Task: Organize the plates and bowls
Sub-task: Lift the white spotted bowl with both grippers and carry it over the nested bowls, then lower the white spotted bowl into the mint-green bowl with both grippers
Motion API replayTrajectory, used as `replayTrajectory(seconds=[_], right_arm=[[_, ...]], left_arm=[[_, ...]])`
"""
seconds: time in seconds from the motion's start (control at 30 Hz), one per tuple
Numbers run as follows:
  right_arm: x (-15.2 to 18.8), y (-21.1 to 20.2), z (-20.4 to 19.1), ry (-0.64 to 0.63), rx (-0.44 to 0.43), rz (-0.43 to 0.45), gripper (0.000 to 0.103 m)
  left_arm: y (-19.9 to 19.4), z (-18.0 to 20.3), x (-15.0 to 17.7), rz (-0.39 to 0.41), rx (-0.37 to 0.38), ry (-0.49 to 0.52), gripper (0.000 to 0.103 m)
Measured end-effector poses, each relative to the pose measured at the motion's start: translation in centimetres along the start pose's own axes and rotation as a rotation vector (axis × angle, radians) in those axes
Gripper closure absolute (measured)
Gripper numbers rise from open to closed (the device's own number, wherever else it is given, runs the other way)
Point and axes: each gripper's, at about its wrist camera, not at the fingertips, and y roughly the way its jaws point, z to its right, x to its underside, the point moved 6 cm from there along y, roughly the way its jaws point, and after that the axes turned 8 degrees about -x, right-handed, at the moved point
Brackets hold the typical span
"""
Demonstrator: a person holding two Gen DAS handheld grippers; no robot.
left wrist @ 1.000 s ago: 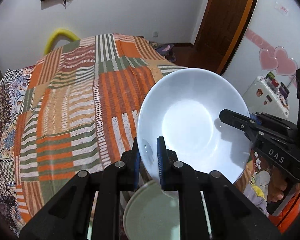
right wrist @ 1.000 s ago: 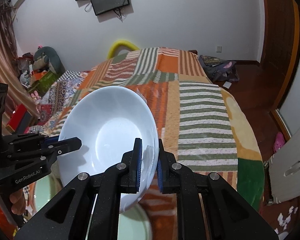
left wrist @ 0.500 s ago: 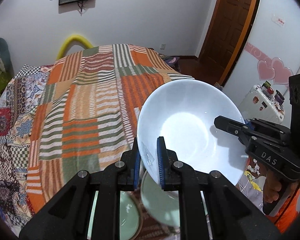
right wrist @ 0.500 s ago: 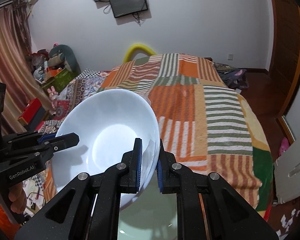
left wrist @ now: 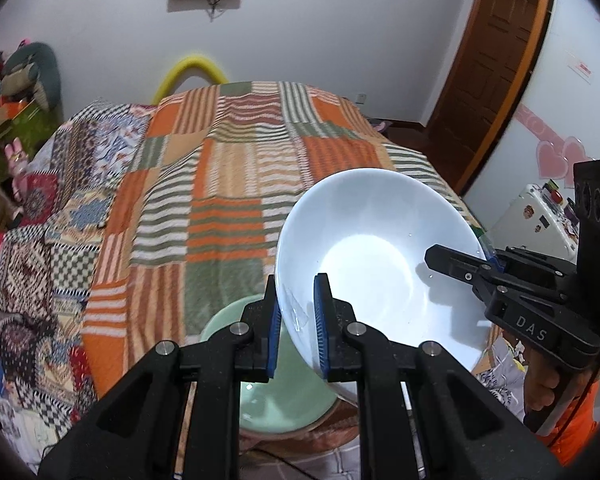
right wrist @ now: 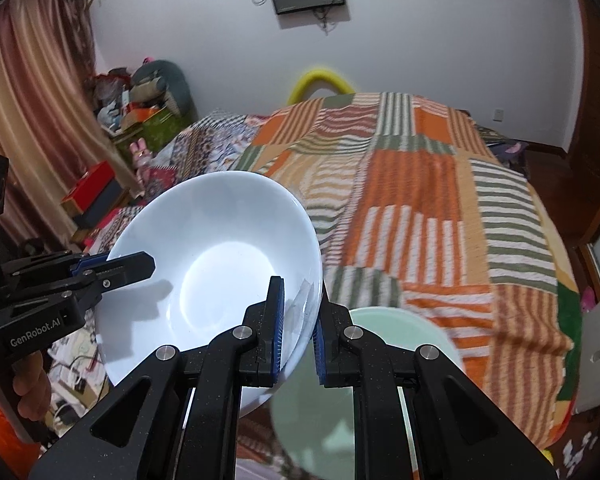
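Observation:
A large white bowl (left wrist: 380, 256) is held in the air by both grippers. My left gripper (left wrist: 296, 320) is shut on its near rim; my right gripper (left wrist: 452, 260) clamps the opposite rim at the right. In the right wrist view, the white bowl (right wrist: 215, 264) is tilted, my right gripper (right wrist: 298, 328) is shut on its rim, and my left gripper (right wrist: 139, 264) grips the far side. A pale green bowl (left wrist: 275, 400) lies below the white one, also in the right wrist view (right wrist: 388, 344).
A bed with an orange, green and white striped patchwork quilt (left wrist: 235, 184) fills the space ahead. A white mini fridge (left wrist: 540, 216) stands at the right beside a wooden door (left wrist: 488, 68). Boxes and clutter (right wrist: 139, 128) sit at the left by a curtain.
Both grippers have lifted the white bowl and tipped up, so more of the wall and bed shows. The green bowl now sits lower and further out beneath the white one.

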Motion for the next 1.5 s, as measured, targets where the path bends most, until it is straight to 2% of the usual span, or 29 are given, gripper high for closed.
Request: replayTrajectory(seconds=[0.33, 0.7, 1.17, 1.5], right_arm=[[2.3, 2.8, -3.1, -0.018, -0.041, -0.072, 0.091], [4.2, 5.3, -4.7, -0.029, -0.056, -0.144, 0.091], [6.5, 8.6, -4.7, -0.043, -0.03, -0.244, 0.091], [6.8, 9.4, -5.1, -0.106, 0.023, -0.251, 0.091]], left_arm=[[0.7, -4.0, 3.3, -0.049, -0.042, -0.048, 0.088], [2.6, -6.1, 5.8, -0.112, -0.064, -0.083, 0.088], [7.1, -7.7, 9.3, -0.23, -0.072, -0.135, 0.089], [9.1, -8.3, 10.6, -0.273, -0.079, -0.146, 0.089]])
